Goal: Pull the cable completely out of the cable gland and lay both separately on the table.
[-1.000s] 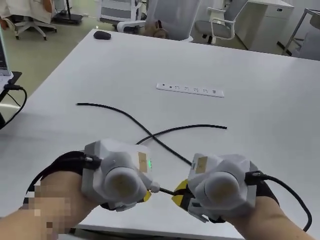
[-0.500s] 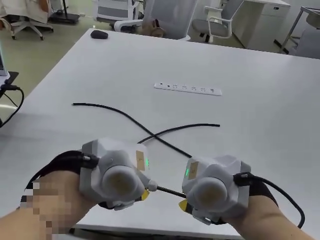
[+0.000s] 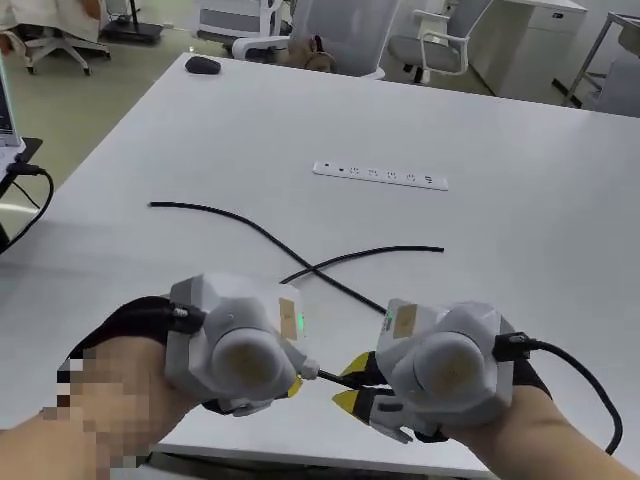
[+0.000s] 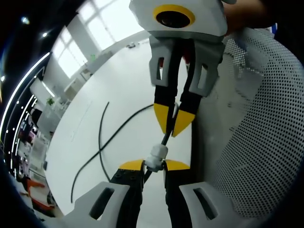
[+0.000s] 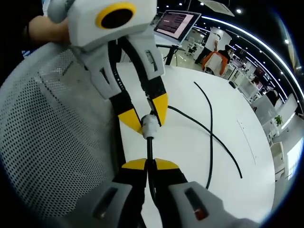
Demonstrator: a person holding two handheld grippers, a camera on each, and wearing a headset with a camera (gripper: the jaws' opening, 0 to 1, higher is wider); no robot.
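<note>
A thin black cable (image 3: 331, 379) runs through a small white cable gland (image 3: 309, 373) just above the table's near edge. My left gripper (image 3: 297, 383) is shut on the gland (image 4: 156, 156), which sits between its yellow tips (image 4: 130, 165). My right gripper (image 3: 349, 383) is shut on the cable (image 5: 148, 153) a short way from the gland (image 5: 148, 124). In the left gripper view the right gripper (image 4: 174, 122) comes down from the top, pinching the cable. The cable's long free part (image 3: 250, 232) trails away across the white table (image 3: 520, 260).
A second black cable (image 3: 375, 254) crosses the first mid-table. A white power strip (image 3: 380, 177) lies further back, and a dark mouse (image 3: 204, 67) sits at the far left corner. Office chairs stand behind the table. The table's front edge (image 3: 300, 459) is right under both grippers.
My right gripper has shifted slightly and its yellow tips show again in the head view. Only a short stretch of cable still separates it from the gland.
</note>
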